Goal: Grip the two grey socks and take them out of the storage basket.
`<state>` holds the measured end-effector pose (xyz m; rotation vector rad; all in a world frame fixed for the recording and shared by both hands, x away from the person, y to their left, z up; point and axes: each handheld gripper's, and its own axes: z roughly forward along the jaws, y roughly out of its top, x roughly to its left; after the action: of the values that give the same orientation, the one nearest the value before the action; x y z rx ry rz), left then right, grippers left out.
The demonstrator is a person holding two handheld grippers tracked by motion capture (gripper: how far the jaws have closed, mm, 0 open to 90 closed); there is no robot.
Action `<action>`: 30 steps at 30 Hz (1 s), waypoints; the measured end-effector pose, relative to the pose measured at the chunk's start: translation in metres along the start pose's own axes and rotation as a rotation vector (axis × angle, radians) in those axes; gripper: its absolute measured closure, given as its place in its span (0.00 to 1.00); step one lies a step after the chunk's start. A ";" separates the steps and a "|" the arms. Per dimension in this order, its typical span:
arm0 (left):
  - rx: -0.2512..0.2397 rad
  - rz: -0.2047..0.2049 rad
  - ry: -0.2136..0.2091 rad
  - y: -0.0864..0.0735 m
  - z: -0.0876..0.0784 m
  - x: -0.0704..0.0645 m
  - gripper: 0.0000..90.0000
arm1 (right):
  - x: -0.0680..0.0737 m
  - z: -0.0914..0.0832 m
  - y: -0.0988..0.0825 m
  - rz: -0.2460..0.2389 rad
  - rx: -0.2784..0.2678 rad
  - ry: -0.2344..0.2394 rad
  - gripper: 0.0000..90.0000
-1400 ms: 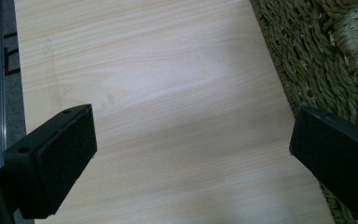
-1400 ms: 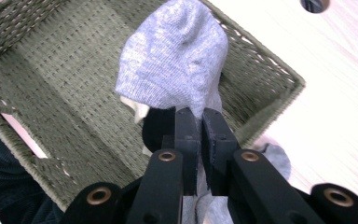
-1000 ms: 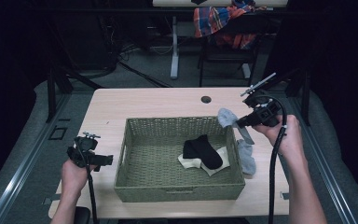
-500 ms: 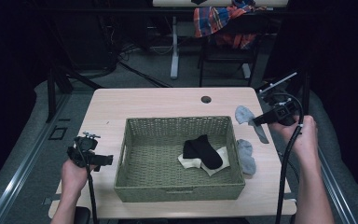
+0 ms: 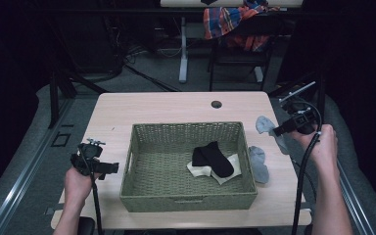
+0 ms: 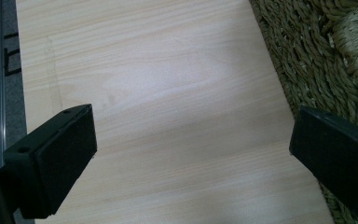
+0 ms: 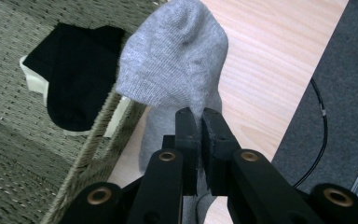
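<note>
Nearest, the left hand-held gripper (image 5: 111,168) rests with its jaws spread over the bare bench (image 5: 166,105), beside the woven basket (image 5: 142,196). Farther right, the right hand-held gripper (image 7: 200,122) pinches a grey sock (image 7: 177,56), lifted just outside the basket's right wall.

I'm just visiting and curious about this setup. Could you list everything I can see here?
Grey sock: one, grey, pinched in the right gripper, hanging beside the basket's right wall.
Second grey sock: one, grey, on the table right of the basket.
Black sock: one, black, inside the basket on the white sock.
White sock: one, white, inside the basket.
Basket: one, woven green, mid-table.
Table: one, light wood.
Plaid cloth: one, red and blue, on furniture behind.
Left gripper: black, jaws wide apart over bare table.
Right gripper: black, clamped on the grey sock.
</note>
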<state>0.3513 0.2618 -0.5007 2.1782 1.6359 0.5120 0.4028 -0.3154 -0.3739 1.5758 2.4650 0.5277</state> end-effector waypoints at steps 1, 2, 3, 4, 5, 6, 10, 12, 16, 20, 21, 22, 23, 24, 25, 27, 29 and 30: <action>0.000 -0.001 0.000 0.000 0.000 0.000 0.01 | -0.001 0.003 -0.001 0.009 0.003 0.002 0.96; 0.000 -0.001 0.000 0.000 0.000 0.000 0.01 | -0.003 0.005 -0.001 0.012 0.009 0.003 0.96; 0.000 -0.001 0.000 0.000 0.000 0.000 0.01 | -0.004 0.006 -0.001 0.015 0.012 0.004 0.96; 0.000 -0.001 0.000 0.000 0.000 0.000 0.01 | -0.006 0.009 -0.002 0.019 0.022 0.005 0.96; 0.001 -0.001 -0.001 0.000 0.000 0.000 0.01 | -0.006 0.011 -0.002 0.026 0.022 -0.001 0.96; 0.001 0.000 -0.002 0.000 0.000 0.000 0.01 | -0.008 0.014 -0.002 0.029 0.031 0.000 0.96; 0.001 -0.003 -0.001 0.000 0.001 0.000 0.01 | -0.013 0.025 -0.004 0.041 0.055 0.000 0.96; 0.001 -0.002 -0.001 0.000 0.000 0.000 0.01 | -0.016 0.031 -0.005 0.050 0.066 0.004 0.96; 0.001 0.000 -0.002 0.000 0.000 0.000 0.01 | -0.018 0.039 -0.006 0.044 0.090 0.005 0.96; 0.003 -0.003 0.001 0.000 0.001 0.000 0.01 | -0.018 0.047 -0.007 0.046 0.102 0.008 0.96; 0.002 -0.002 0.002 0.000 0.001 0.000 0.01 | -0.019 0.048 -0.007 0.046 0.103 0.000 0.96; 0.002 -0.002 0.001 0.000 0.001 0.000 0.01 | -0.020 0.050 -0.007 0.049 0.108 0.001 0.96; 0.002 -0.002 0.002 0.000 0.000 0.000 0.01 | -0.022 0.054 -0.009 0.059 0.116 -0.009 0.96; 0.001 -0.001 0.002 0.000 0.000 0.000 0.01 | -0.023 0.058 -0.010 0.071 0.114 -0.016 0.96; 0.001 -0.001 0.002 0.000 0.000 0.000 0.01 | -0.023 0.058 -0.010 0.071 0.114 -0.016 0.96; 0.001 0.001 0.000 0.000 0.000 0.000 0.01 | -0.026 0.062 -0.011 0.066 0.144 -0.027 0.96; 0.002 0.000 0.000 0.000 0.000 0.000 0.01 | -0.029 0.072 -0.013 0.073 0.163 -0.023 0.96; 0.002 -0.001 0.002 0.000 0.000 0.000 0.01 | -0.029 0.075 -0.014 0.079 0.162 -0.025 0.96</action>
<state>0.3516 0.2617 -0.5010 2.1787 1.6388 0.5124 0.4282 -0.3318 -0.4502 1.7346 2.4909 0.3249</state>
